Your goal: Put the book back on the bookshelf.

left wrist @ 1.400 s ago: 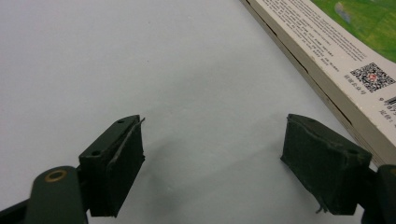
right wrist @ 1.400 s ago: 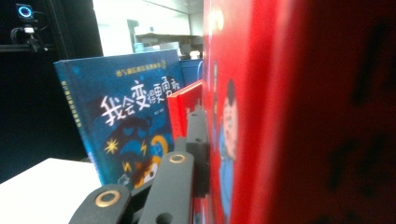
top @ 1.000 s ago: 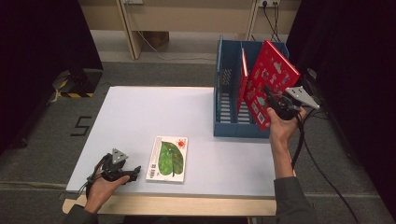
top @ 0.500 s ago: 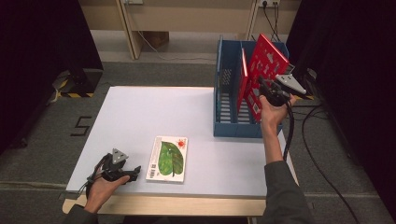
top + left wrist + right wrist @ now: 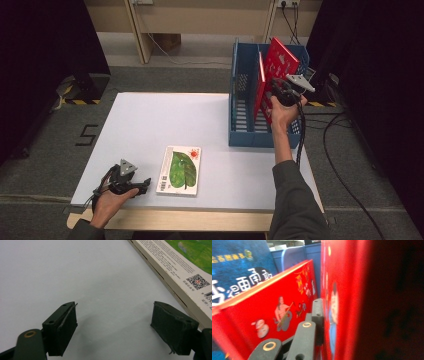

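Resting near the bench (image 5: 150,125) front edge, left claw (image 5: 142,184) gapes empty, just beside the green book (image 5: 181,170) lying flat. Farther back, right claw (image 5: 274,90) clamps a red book (image 5: 280,60), tilted over the blue rack (image 5: 240,100), beside another red book (image 5: 274,312).
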A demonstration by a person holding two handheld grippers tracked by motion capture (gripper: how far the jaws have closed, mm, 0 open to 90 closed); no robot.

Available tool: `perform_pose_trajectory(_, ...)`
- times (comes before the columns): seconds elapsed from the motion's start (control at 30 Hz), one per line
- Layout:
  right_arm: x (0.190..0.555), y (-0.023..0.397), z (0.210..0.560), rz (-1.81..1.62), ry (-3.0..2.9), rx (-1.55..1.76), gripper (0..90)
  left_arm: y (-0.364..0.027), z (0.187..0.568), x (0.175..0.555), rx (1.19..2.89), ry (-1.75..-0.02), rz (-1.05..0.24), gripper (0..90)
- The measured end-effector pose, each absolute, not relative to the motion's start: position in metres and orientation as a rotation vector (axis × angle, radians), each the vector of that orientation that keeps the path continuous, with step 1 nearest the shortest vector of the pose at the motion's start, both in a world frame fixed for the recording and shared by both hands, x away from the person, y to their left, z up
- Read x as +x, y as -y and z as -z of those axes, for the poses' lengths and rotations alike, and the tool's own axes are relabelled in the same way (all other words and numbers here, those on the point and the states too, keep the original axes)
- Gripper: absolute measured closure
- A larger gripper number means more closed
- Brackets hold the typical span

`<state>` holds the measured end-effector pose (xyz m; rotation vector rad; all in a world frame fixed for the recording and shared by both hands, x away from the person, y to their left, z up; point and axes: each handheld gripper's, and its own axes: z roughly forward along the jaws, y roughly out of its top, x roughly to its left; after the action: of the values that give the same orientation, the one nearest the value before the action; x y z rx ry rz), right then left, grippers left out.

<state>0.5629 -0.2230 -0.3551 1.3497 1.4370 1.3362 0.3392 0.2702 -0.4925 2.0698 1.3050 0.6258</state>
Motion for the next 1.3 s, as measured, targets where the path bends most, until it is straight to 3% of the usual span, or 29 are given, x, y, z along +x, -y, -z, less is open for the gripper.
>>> perform_pose_trajectory(1.3, 0.582, 0.211, 0.378, -1.251, -1.525, 1.411, 77.8, -0.269, 0.493, 0.339, 2.080, -1.296, -0.617, 19.6)
